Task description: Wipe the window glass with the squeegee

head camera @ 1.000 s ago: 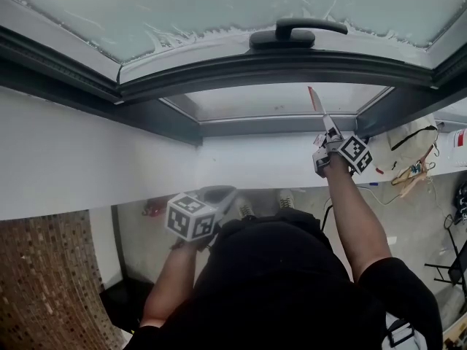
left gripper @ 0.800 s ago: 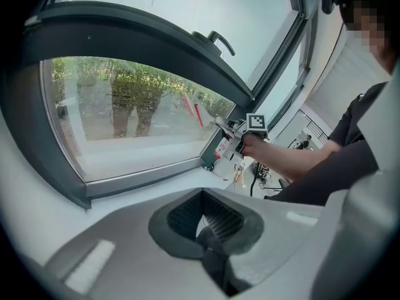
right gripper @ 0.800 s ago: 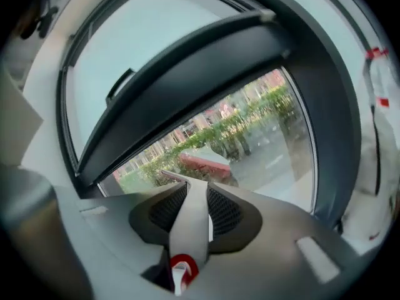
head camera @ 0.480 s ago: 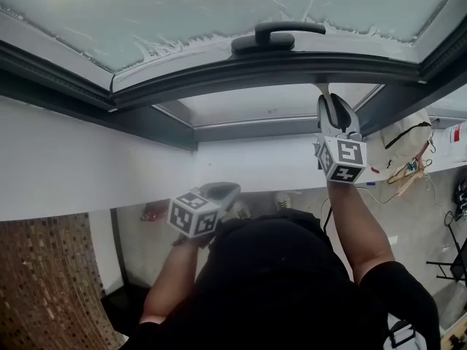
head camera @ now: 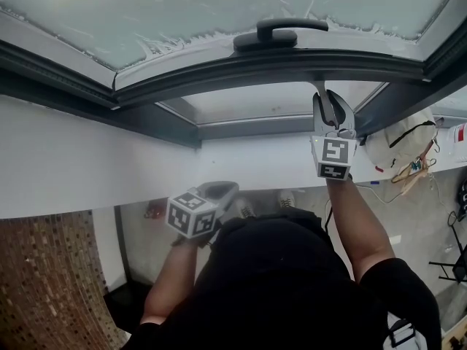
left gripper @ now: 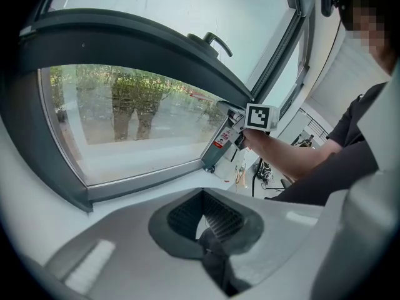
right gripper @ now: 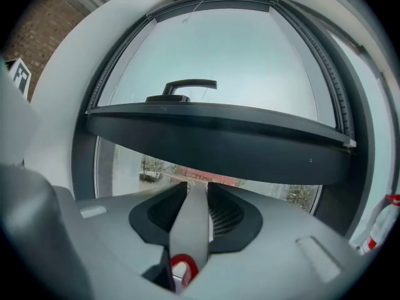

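The squeegee shows a flat, smooth grey handle with a red loop at its near end. The right gripper has its ribbed dark pads pinched tight on that handle, lifting it toward the top of the clear lower window glass, just under the curved matte dark frame (contact with the pane cannot be made out). Above lies a frosted pane with a black lever handle. The left gripper hangs low by the torso, its jaws drawn together on nothing
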The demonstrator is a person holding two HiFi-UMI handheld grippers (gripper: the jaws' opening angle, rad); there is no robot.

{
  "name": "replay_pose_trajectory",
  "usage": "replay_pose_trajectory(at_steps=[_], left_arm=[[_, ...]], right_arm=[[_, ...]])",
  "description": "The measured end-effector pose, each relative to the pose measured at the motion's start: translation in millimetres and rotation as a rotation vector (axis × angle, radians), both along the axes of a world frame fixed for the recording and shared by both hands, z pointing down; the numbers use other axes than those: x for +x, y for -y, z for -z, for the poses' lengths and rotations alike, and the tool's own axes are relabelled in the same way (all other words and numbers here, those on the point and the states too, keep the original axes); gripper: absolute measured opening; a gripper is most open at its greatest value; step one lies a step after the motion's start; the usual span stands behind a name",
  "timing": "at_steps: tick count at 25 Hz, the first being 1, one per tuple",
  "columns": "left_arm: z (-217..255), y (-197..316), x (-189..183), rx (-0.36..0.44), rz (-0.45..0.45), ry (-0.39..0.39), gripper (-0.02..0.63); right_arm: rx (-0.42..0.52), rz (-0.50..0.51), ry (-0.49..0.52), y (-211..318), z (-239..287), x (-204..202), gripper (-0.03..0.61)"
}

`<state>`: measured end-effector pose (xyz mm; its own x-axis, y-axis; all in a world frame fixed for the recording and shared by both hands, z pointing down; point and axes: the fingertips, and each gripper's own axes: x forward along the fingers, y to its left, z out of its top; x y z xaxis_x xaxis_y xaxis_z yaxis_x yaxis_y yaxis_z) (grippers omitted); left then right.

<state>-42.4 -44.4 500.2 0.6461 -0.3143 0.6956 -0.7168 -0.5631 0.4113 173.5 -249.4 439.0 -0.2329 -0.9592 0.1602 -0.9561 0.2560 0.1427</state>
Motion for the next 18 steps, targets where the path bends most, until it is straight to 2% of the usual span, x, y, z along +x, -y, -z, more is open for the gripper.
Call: replay_pose_trajectory(at_steps=[18], left_arm=[[-11,-16,-17,-0.055,0.056,0.008,0.000]], right_arm=[[-0.291,-0.029,0.003,-2,-132,-7,0.124]])
